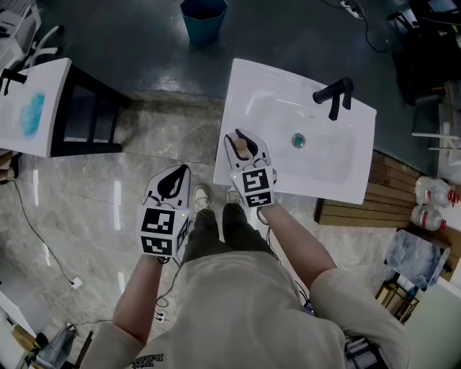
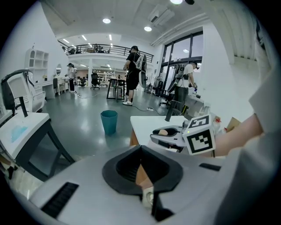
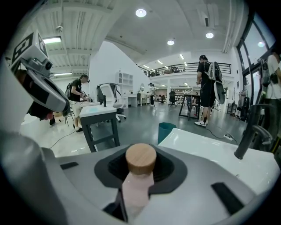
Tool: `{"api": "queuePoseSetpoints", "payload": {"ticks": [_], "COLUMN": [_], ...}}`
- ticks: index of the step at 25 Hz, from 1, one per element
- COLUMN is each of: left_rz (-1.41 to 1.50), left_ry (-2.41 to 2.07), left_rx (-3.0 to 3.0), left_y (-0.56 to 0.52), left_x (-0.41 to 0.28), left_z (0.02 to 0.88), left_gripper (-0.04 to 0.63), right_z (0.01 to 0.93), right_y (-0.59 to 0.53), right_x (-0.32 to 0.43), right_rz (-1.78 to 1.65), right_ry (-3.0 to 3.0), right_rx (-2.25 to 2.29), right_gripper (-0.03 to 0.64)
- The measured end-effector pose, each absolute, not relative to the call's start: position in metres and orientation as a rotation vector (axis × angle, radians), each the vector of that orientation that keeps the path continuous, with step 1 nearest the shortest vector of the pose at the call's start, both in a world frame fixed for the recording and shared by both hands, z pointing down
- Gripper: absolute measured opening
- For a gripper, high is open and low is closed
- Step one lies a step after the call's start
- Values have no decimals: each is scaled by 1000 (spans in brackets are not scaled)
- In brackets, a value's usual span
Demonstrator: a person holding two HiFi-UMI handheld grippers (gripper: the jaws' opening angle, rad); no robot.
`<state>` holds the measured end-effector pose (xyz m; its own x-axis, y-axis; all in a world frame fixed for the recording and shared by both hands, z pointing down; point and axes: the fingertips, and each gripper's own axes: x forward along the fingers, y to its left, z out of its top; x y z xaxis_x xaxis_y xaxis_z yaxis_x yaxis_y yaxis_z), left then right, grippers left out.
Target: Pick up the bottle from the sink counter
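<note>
A pale pink bottle (image 1: 242, 146) with a round wooden cap stands upright between the jaws of my right gripper (image 1: 241, 141), over the near left part of the white sink counter (image 1: 259, 79). In the right gripper view the bottle (image 3: 137, 186) fills the space between the jaws, and the right gripper (image 3: 141, 167) is shut on its body just under the cap. I cannot tell whether its base touches the counter. My left gripper (image 1: 173, 178) hangs over the tiled floor left of the sink, shut and empty (image 2: 141, 169).
A black faucet (image 1: 333, 94) and a drain (image 1: 298, 140) lie farther along the basin. A teal bin (image 1: 203, 18) stands beyond the sink. A white table (image 1: 32, 108) is at the left, a wooden pallet (image 1: 374, 194) at the right. People stand in the hall behind.
</note>
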<state>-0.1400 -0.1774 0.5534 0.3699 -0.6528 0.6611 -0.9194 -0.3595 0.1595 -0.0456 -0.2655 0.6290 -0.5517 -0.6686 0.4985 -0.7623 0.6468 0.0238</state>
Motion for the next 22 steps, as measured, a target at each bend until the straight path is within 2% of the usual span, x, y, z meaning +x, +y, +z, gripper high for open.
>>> {"api": "queuePoseSetpoints", "payload": {"ticks": [11,22], "left_rz": [677,666], "left_ry": [-1388,-1466], "left_rx": [2129,2219], "left_y": [-185,-206], "left_x": [-142,-143], "left_z": [540,486], "left_gripper": [6,6], "right_z": [619,519], "right_y": [-269,-270], "right_x": [-27,-5], "right_rz": [357,346], "right_ry": [-2366,-2449], "right_rx": [1132,1178], "right_gripper": [83,83]}}
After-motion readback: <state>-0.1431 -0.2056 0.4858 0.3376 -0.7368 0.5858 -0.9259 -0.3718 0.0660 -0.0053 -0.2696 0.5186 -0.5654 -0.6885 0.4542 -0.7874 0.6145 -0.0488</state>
